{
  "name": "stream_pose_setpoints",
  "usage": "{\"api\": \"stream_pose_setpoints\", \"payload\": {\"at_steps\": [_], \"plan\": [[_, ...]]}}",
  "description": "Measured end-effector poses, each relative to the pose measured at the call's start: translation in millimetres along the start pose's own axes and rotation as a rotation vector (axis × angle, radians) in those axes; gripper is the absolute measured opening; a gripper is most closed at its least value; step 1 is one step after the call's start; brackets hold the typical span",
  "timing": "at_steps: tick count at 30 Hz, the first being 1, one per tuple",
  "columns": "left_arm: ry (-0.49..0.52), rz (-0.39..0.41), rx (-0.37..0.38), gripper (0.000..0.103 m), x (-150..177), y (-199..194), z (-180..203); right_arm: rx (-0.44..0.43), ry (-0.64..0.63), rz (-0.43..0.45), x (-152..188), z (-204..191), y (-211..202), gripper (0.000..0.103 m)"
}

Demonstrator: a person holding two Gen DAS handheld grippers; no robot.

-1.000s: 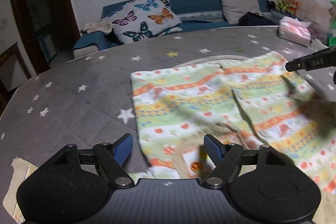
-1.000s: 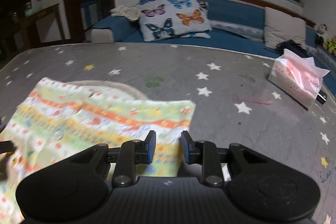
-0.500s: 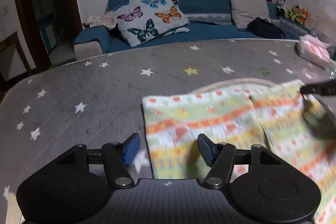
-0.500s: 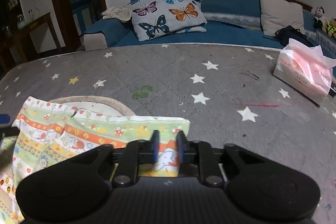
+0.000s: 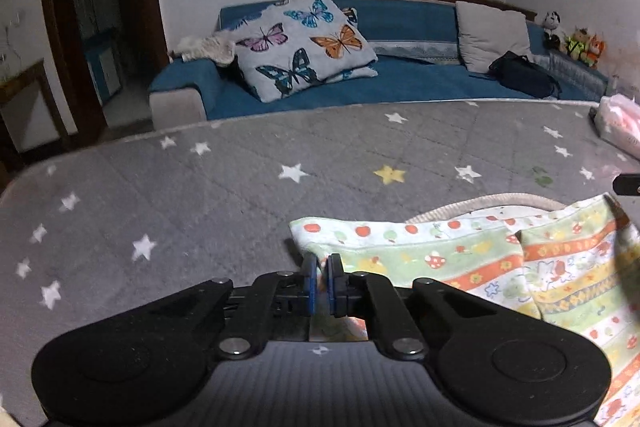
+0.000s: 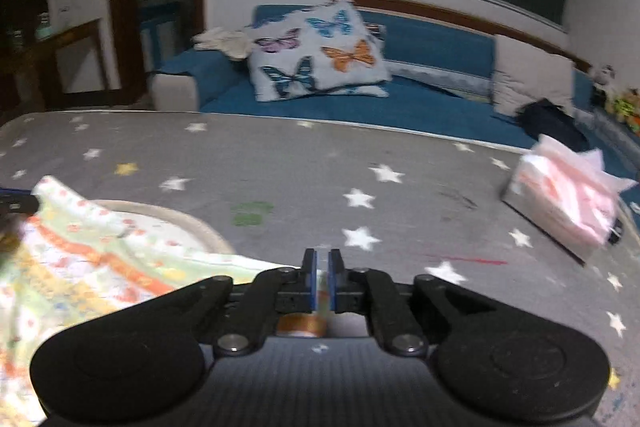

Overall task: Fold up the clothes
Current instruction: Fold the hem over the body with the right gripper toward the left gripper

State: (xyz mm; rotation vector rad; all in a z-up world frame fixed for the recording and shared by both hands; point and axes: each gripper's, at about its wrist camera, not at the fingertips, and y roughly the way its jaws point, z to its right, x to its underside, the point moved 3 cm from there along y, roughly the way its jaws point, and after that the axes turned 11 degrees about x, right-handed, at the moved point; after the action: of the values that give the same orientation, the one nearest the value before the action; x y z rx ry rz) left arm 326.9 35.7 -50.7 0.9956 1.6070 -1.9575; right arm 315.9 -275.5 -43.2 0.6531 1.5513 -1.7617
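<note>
Soft, thin cotton in pale green, banded with orange and yellow stripes and printed with apples and mushrooms: the small striped garment (image 5: pixel 460 259) lies on a grey quilted bed cover strewn with white and yellow stars (image 5: pixel 200 195), its long axis running side to side between the two tools. The left hand-held gripper (image 5: pixel 321 281) is clamped on the garment's left corner, cloth showing between its blue pads, while the right hand-held gripper (image 6: pixel 321 281) pinches the opposite corner, the fabric trailing off to its left. A beige ribbed hem curves along the far edge. Both corners sit at the fingertips, neither arm nearer than the other, so the coming fold probably depends on carrying this edge evenly toward the person or away; uneven pull would likely skew so limp a fabric. A pink-and-white tissue pack (image 6: pixel 568 199) rests well to the right on the bed. Beyond, a blue sofa (image 5: pixel 400 83) holds a grey butterfly-print cushion (image 5: pixel 304 43).
</note>
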Motion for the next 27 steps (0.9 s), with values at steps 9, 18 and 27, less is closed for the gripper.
{"api": "stream_pose_setpoints", "payload": {"at_steps": [9, 18, 27], "plan": [[0.014, -0.031, 0.043, 0.048, -9.0, 6.2, -4.9, 0.014, -0.011, -0.071, -6.8, -20.7, 15.8, 0.043], [0.042, 0.011, 0.061, 0.006, -8.5, 11.0, 3.9, -0.02, 0.052, -0.021, -5.4, -3.9, 8.1, 0.003], [0.013, 0.018, 0.036, 0.011, -11.7, 19.3, 1.6, 0.094, 0.084, -0.009, -9.8, 7.0, 15.4, 0.012]]}}
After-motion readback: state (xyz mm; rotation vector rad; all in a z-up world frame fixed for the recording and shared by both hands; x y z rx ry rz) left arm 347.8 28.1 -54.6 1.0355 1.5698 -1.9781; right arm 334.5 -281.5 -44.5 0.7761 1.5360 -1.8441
